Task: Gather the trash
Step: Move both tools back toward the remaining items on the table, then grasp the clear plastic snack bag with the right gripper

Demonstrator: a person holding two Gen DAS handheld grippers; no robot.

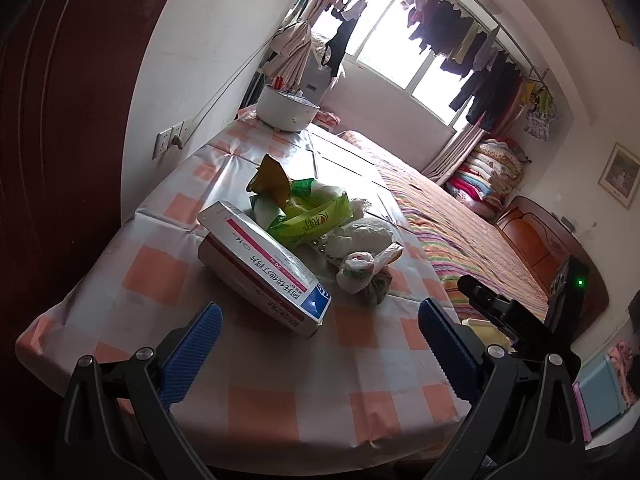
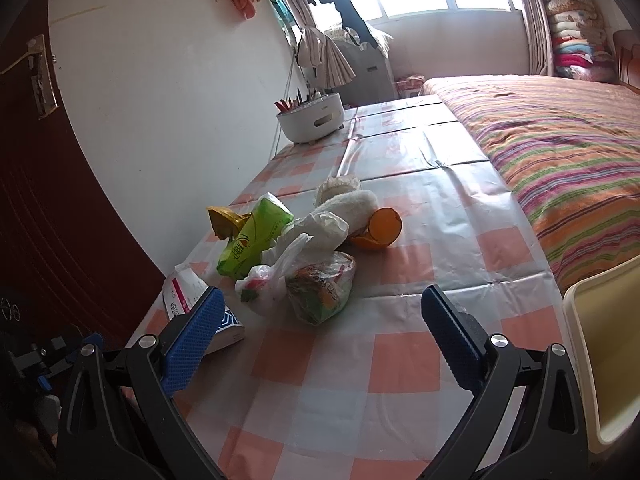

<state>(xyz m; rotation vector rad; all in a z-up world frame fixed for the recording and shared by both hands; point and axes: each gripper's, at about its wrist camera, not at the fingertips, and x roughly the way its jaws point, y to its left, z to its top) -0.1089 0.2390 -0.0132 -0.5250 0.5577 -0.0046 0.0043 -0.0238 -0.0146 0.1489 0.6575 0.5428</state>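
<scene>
1. Trash pile [image 2: 296,256]: wrappers, tied bags and orange peel [image 2: 378,229] on the checked tablecloth [image 2: 400,360], nearer than the white pot [image 2: 312,120].
2. Medicine box [image 1: 264,268]: at the pile's door side.
3. Left gripper [image 1: 320,344]: spread wide, empty.
4. Right gripper [image 2: 320,328]: spread wide, empty.

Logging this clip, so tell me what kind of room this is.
Most likely a bedroom in a home: a bed with a striped cover sits beside the table, folded quilts are stacked in the corner, and laundry hangs by the window.
</scene>
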